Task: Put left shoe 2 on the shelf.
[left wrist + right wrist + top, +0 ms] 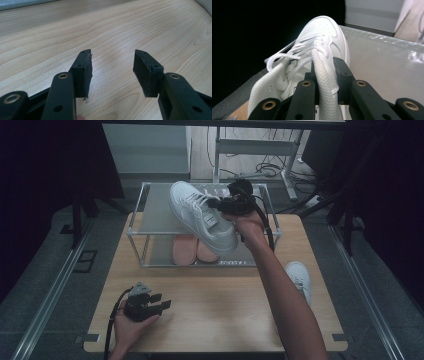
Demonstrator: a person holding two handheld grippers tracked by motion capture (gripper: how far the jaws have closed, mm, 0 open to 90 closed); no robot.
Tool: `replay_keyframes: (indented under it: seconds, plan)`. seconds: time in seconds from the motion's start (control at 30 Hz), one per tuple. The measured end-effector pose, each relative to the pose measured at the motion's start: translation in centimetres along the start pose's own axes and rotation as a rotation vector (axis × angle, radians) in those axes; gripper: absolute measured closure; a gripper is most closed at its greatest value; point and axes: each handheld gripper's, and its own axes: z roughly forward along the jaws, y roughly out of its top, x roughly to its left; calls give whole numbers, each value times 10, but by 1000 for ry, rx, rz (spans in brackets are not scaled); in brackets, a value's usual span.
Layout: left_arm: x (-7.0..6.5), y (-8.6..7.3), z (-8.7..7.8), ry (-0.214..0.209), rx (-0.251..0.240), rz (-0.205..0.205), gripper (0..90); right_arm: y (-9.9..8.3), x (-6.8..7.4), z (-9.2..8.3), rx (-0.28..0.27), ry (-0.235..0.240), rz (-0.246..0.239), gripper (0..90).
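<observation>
Over the top shelf of the small metal rack (150, 220), the right tongs (218, 206) carry a white sneaker (200, 215), pinching the padded collar at the shoe's opening. In the right gripper view that collar (323, 82) runs straight up between the two jaws, which press on it from both sides, with the laces (294, 56) and the toe beyond the jaw tips.

The step in hand looks like setting this sneaker down on the upper shelf. To do it well, I would level the shoe first: in the high view it hangs tilted, toe pointing away and to the left of the tongs, heel lower and nearer the hand. Bring the sole flat over the grey shelf surface (387, 65), well inside the rails, lower until the whole sole rests, and only then let the jaws part. A pinch on a soft collar can slip or let the shoe swing, so a slow descent is safer.

The left tongs (112, 72) rest low over the bench (225, 310), spread wide with nothing between them, well apart from the sneaker and nearer the person. A pair of pink shoes (192, 249) sits on the lower shelf, below the right tongs. A second white sneaker (299, 277) lies on the bench, to the right of the right forearm.
</observation>
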Motion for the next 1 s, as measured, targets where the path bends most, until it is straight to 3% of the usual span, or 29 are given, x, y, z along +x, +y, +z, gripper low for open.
replay_keyframes:
  seconds: [0.43, 1.0]
  plan:
    - [1, 0, 1, 0, 1, -2, 500, 29, -20, 37, -18, -115, 128, 807]
    - [4, -1, 2, 4, 1, -7, 500, 33, -45, 87, -40, -256, 287, 801]
